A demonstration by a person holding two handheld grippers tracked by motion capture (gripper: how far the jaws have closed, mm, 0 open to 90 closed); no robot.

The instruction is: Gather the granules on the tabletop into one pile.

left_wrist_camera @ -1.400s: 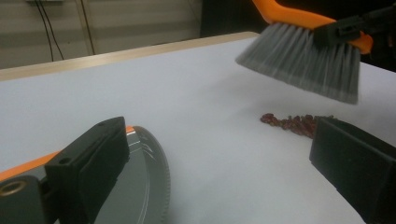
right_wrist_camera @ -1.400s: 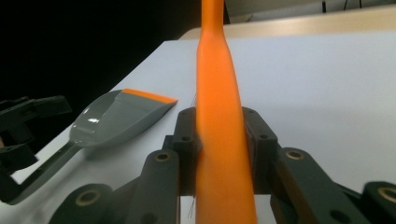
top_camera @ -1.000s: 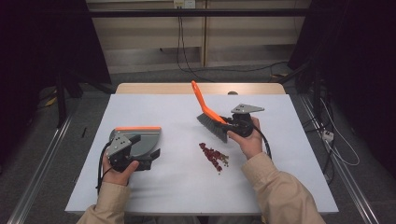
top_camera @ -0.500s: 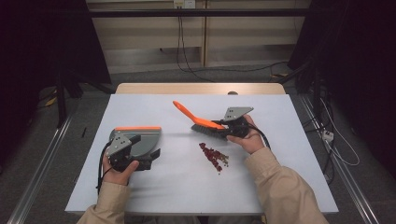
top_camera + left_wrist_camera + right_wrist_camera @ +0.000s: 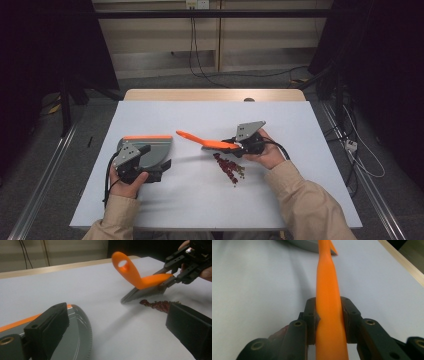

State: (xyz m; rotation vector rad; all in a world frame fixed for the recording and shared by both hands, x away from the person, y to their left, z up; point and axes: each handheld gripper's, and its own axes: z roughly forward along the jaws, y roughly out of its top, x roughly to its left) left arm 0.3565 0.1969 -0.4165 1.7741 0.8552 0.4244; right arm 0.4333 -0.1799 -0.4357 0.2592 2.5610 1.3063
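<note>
My right gripper (image 5: pixel 231 146) is shut on an orange hand brush (image 5: pixel 200 139), and its pads (image 5: pixel 310 315) press on both sides of the handle (image 5: pixel 328 290). The handle lies low and points left toward the dustpan. The grey bristles (image 5: pixel 142 292) hang just above a small pile of red crumbs (image 5: pixel 229 167) on the white table. A grey dustpan with an orange edge (image 5: pixel 150 147) lies at the left. My left gripper (image 5: pixel 154 159) rests over it. Its jaws stand wide apart, the left finger (image 5: pixel 47 325) above the pan (image 5: pixel 80 325), with bare table between the two.
The white tabletop (image 5: pixel 210 200) has free room in front and behind. A wooden table edge (image 5: pixel 215 95) runs along the far side. Cables (image 5: pixel 200 55) lie on the floor beyond, with dark floor at both sides.
The brush handle has swung down from a steep upright tilt to nearly level, pointing left. The right hand has shifted slightly toward the crumbs. The left hand and dustpan have stayed put.
</note>
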